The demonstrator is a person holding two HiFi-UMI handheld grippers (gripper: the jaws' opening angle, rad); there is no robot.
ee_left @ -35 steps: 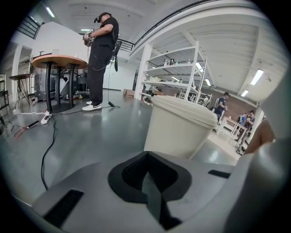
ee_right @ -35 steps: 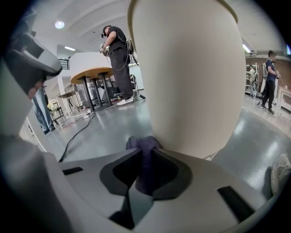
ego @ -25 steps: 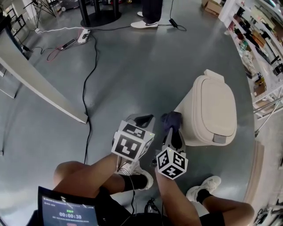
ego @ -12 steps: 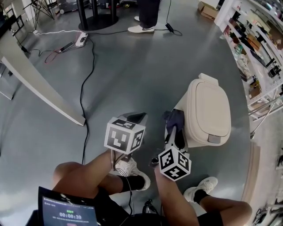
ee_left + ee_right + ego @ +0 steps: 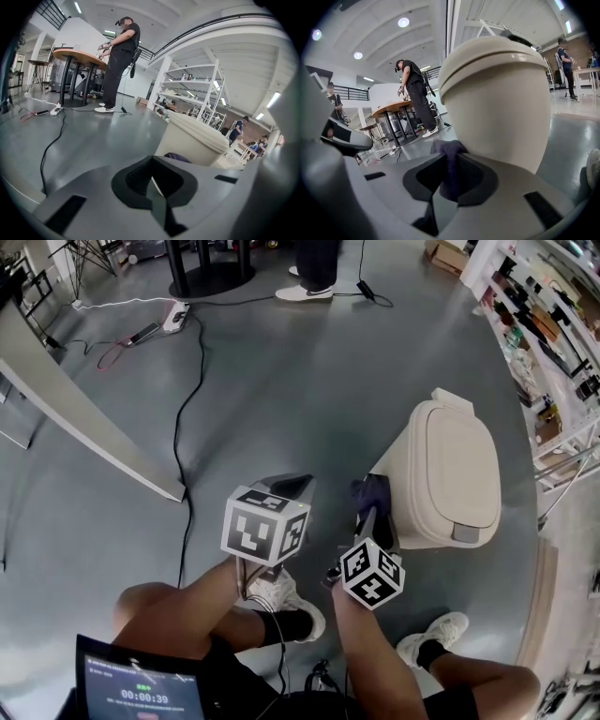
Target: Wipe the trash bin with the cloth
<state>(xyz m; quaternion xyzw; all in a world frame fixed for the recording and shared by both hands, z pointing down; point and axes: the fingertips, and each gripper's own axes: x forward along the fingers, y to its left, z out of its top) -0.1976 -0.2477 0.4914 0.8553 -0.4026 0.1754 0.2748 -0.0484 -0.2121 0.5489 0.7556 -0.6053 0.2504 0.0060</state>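
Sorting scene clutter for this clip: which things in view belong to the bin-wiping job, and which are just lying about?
Job: trash bin, purple cloth, right gripper shut on it.
Lying about: black cable, power strip, shelving, cardboard box.

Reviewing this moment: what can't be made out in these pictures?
Head view: whether the dark purple cloth touches the beige plastic trash bin, hidden by the right hand-held gripper.
Left gripper view: most of the cloth, behind the left hand-held gripper body.
Right gripper view: the bin's base, behind that gripper's body.
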